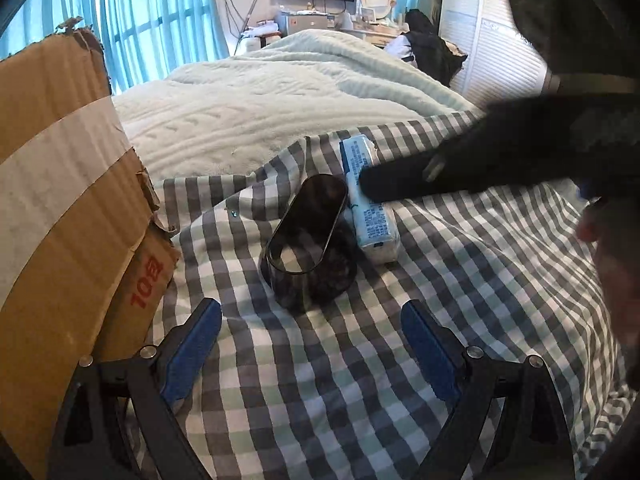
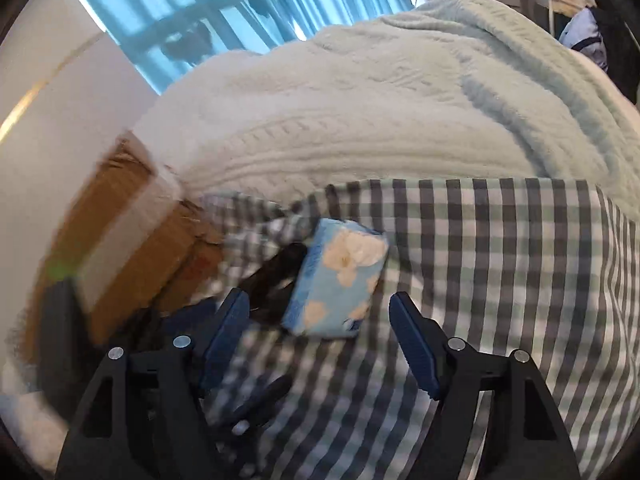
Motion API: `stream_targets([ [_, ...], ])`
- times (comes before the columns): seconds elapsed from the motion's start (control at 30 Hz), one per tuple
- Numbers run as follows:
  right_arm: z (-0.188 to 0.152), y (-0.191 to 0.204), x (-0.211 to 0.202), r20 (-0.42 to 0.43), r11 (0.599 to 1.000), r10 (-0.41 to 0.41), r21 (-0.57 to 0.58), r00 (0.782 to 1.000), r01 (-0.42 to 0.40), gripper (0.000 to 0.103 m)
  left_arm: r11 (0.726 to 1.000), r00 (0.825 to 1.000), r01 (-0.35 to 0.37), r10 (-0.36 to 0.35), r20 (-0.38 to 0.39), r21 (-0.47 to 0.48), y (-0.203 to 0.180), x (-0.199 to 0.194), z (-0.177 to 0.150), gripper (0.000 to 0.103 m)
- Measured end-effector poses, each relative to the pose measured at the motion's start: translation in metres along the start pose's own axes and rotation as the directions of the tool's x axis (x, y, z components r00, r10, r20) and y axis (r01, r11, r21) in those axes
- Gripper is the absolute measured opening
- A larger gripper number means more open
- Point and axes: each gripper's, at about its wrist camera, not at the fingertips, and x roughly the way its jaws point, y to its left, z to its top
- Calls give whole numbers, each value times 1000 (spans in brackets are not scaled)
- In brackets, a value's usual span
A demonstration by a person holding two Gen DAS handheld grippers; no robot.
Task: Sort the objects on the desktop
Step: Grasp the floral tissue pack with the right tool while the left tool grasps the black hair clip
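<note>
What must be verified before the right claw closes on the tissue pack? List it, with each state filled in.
1. Right claw open: ok, both pads apart.
2. Tissue pack lined up between the pads: cannot tell; it lies just ahead, the view is blurred.
3. Dark oval container apart from the pack: not ok, they sit side by side, nearly touching.
4. Left claw out of the way: ok, open, short of the container.
5. Cardboard box reachable: ok, at the left on the checked cloth.
</note>
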Motion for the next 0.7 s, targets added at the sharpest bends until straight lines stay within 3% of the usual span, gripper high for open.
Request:
stream_targets([
  [0.07, -3, -4, 11, -44, 1000, -26, 7, 999, 27, 57, 1000, 1000, -2, 2, 0, -2, 0, 1, 0, 94],
  [0.13, -8, -12, 11, -49, 999, -13, 31, 999, 15, 57, 1000, 1000, -1, 1, -1, 0, 1, 2, 1, 94],
  [0.3, -16, -26, -8, -29, 994, -113, 3, 993, 113, 57, 1000, 1000, 5, -5, -4, -6, 1, 3, 3, 94],
  [0.37, -22, -35, -16, -35, 991, -133, 29, 990, 134, 51, 1000, 1000, 12, -12, 2, -15, 3, 3, 5, 94],
  [0.53, -23, -60, -20, -49, 990, 18, 138, 999, -11, 48, 998, 1000, 21, -20, 9, -67, 4, 10, 17, 94],
  [0.7, -12, -63, 4, -67, 961, 169, 233, 983, -149, 49, 996, 999, 39, -39, -1, -81, 7, 28, 31, 92],
])
